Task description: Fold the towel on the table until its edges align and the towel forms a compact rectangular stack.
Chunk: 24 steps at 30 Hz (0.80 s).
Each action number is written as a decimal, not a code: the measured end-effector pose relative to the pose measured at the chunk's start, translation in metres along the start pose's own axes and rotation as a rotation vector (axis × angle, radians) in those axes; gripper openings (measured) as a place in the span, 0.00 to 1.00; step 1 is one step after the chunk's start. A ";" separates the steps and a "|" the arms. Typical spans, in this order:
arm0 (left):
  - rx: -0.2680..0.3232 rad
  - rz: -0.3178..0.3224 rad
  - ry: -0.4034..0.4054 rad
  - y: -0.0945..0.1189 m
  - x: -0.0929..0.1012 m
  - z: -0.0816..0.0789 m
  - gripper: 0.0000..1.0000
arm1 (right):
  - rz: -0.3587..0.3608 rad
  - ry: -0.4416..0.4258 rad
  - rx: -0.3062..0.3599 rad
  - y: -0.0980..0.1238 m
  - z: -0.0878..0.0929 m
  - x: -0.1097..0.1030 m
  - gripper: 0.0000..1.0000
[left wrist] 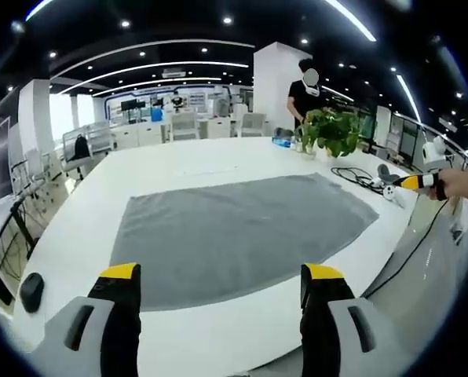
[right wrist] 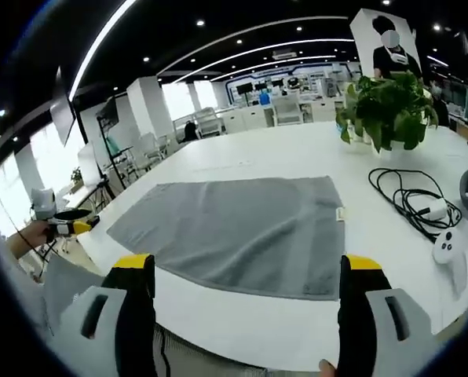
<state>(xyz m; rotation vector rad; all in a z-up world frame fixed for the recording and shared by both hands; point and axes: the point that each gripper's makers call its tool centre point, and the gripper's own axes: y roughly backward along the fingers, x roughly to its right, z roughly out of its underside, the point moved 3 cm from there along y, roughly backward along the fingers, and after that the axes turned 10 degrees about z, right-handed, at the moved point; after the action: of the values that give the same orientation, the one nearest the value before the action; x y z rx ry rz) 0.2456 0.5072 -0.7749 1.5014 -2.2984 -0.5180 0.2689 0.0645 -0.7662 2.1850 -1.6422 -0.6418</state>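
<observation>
Lying flat and unfolded across the middle of the white table (left wrist: pixel 179 161), the grey towel (left wrist: pixel 242 232) is filling the centre of both views. The left gripper (left wrist: pixel 222 287) is hovering at the lower edge of its view, jaws spread apart and grasping nothing. The right gripper (right wrist: pixel 250 279) is likewise hanging released above the near towel (right wrist: pixel 242 232) edge. A potted plant (right wrist: pixel 387 106) is standing at upper right, with a black cable (right wrist: pixel 411 196) and what may be a white controller (right wrist: pixel 451 251) lying beside it.

One towel (left wrist: pixel 242 232), one plant (right wrist: pixel 387 106), one cable (right wrist: pixel 411 196).
</observation>
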 end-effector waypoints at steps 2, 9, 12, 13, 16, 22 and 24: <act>0.015 -0.004 0.008 0.005 0.004 -0.001 0.86 | -0.018 0.006 -0.002 0.001 0.000 -0.003 0.99; 0.039 -0.021 0.042 0.019 0.004 0.005 0.86 | -0.047 0.026 -0.005 0.003 0.001 -0.008 0.99; 0.038 -0.033 0.039 0.024 0.004 0.009 0.86 | -0.066 0.038 -0.017 0.004 0.003 -0.011 0.99; 0.016 -0.038 0.017 0.025 0.004 0.011 0.86 | -0.072 0.048 -0.022 0.003 0.004 -0.011 0.99; 0.005 -0.043 0.009 0.024 0.007 0.015 0.86 | -0.069 0.053 -0.030 -0.003 0.004 -0.005 0.99; 0.027 -0.038 0.049 0.017 0.011 0.010 0.86 | -0.066 0.055 -0.012 -0.007 -0.002 0.005 0.99; 0.027 -0.037 0.047 0.010 0.011 0.009 0.85 | -0.058 0.057 -0.011 -0.010 0.000 0.012 0.99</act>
<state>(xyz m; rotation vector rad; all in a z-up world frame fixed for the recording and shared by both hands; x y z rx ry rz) 0.2292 0.5018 -0.7766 1.5552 -2.2547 -0.4583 0.2793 0.0559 -0.7733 2.2293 -1.5484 -0.5977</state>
